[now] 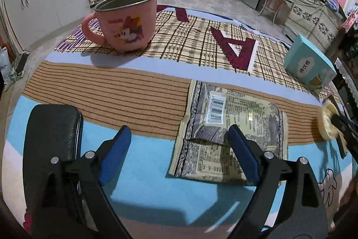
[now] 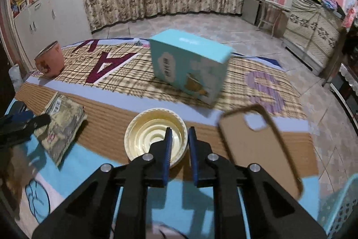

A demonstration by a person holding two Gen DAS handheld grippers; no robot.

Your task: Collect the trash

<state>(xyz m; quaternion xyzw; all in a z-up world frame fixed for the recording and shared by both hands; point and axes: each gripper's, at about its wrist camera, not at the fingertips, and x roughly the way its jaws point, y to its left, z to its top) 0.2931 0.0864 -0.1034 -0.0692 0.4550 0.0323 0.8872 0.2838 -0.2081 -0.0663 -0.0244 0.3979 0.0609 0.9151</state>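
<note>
A flat printed snack wrapper (image 1: pixel 232 133) with a barcode lies on the patterned cloth; it also shows in the right wrist view (image 2: pixel 64 124). My left gripper (image 1: pixel 179 149) is open, its right finger over the wrapper's near part. A cream round plastic lid (image 2: pixel 154 133) lies hollow side up. My right gripper (image 2: pixel 180 145) is shut on the lid's right rim, one finger inside and one outside. The lid also shows in the left wrist view (image 1: pixel 327 122) at the far right.
A pink mug (image 1: pixel 125 21) stands at the back left. A teal box (image 2: pixel 190 64) stands behind the lid. A brown phone case (image 2: pixel 259 142) lies right of my right gripper. A black object (image 1: pixel 51 133) lies at the left. A teal basket (image 2: pixel 342 205) is at the lower right.
</note>
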